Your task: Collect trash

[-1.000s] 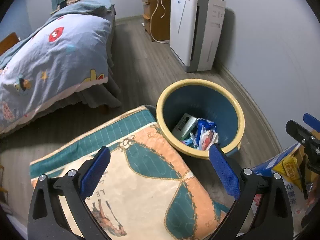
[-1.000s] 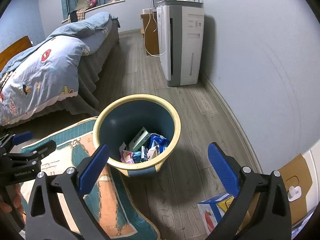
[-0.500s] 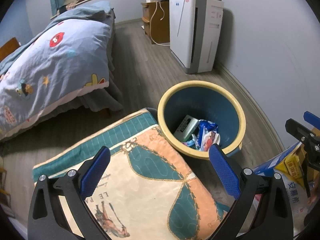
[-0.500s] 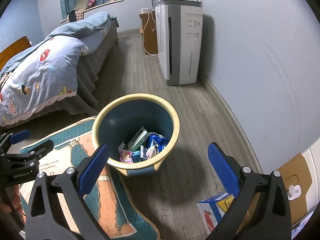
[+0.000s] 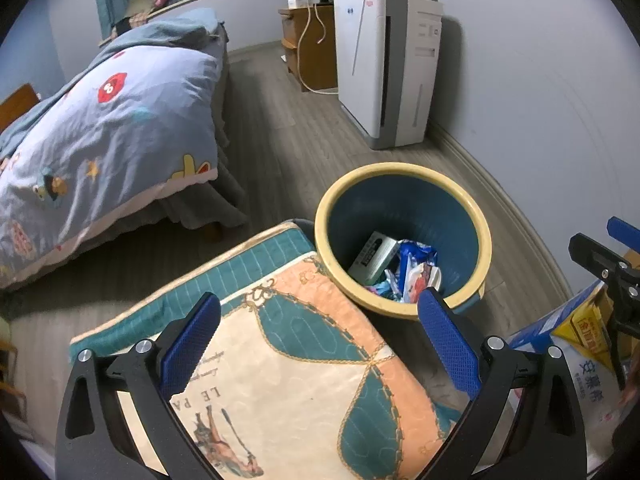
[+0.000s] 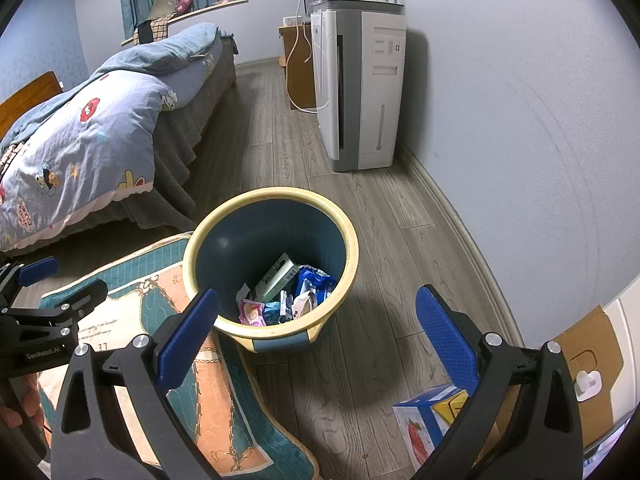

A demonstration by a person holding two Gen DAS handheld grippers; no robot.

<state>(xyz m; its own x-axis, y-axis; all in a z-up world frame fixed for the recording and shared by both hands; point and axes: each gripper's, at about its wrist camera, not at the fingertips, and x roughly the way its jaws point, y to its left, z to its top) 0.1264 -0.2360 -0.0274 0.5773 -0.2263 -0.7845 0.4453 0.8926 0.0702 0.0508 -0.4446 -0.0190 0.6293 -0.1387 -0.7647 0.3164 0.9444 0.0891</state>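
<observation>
A blue bin with a yellow rim [image 5: 476,216] [image 6: 348,248] stands on the wood floor. Inside lie a grey-green box [image 5: 372,256] [image 6: 278,278] and several wrappers [image 5: 416,272] [image 6: 304,292]. My left gripper [image 5: 320,344] is open and empty, above the patterned mat [image 5: 288,368], left of the bin. My right gripper [image 6: 316,332] is open and empty, above the bin's near rim. The right gripper shows at the right edge of the left wrist view [image 5: 612,256]; the left gripper shows at the left edge of the right wrist view [image 6: 44,296].
A bed with a blue cartoon quilt [image 5: 100,132] [image 6: 80,152] stands left. A white air purifier [image 5: 384,64] [image 6: 360,88] and a wooden cabinet [image 5: 308,44] stand against the right wall. A blue-and-yellow carton [image 5: 576,344] [image 6: 432,416] and cardboard [image 6: 592,364] lie at the right.
Both grippers have stayed open and empty. The left wrist view has drawn back and up slightly. The right one has hardly moved.
</observation>
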